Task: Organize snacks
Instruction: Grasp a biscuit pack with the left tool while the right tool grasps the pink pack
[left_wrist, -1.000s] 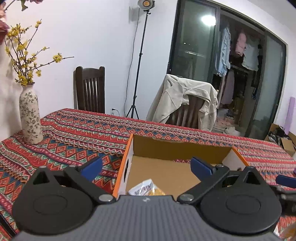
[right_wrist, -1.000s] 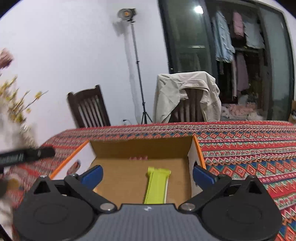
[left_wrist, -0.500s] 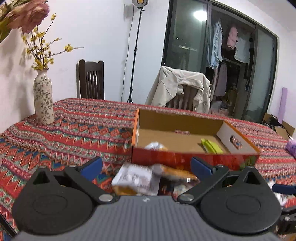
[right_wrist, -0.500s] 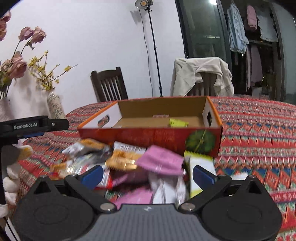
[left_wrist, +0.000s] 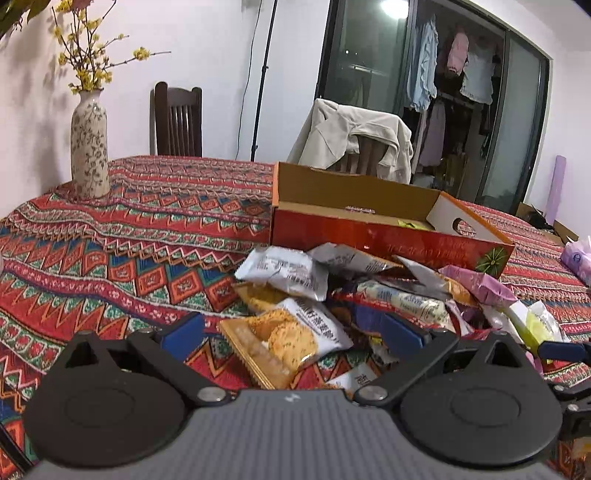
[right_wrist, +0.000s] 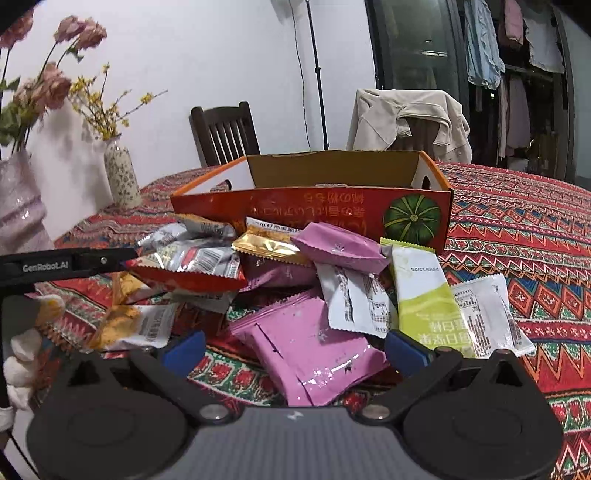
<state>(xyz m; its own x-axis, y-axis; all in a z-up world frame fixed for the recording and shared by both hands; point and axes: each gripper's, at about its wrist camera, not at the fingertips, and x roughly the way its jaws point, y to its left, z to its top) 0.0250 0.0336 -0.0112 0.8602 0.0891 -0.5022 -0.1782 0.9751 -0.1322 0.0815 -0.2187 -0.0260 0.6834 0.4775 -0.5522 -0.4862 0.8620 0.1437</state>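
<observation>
Glossy foil and plastic snack packets (right_wrist: 317, 347) — crinkled; a printed cardboard box (right_wrist: 332, 206) with matt brown inside; woven patterned tablecloth (left_wrist: 147, 236) — matt.

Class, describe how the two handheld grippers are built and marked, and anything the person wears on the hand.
Each gripper, left and right, has blue finger pads on black linkage arms, two round black discs and a ribbed grey body with a small white logo. In the right wrist view the left gripper's black side reads "GenRobot.AI", and a white glove shows beneath it.
</observation>
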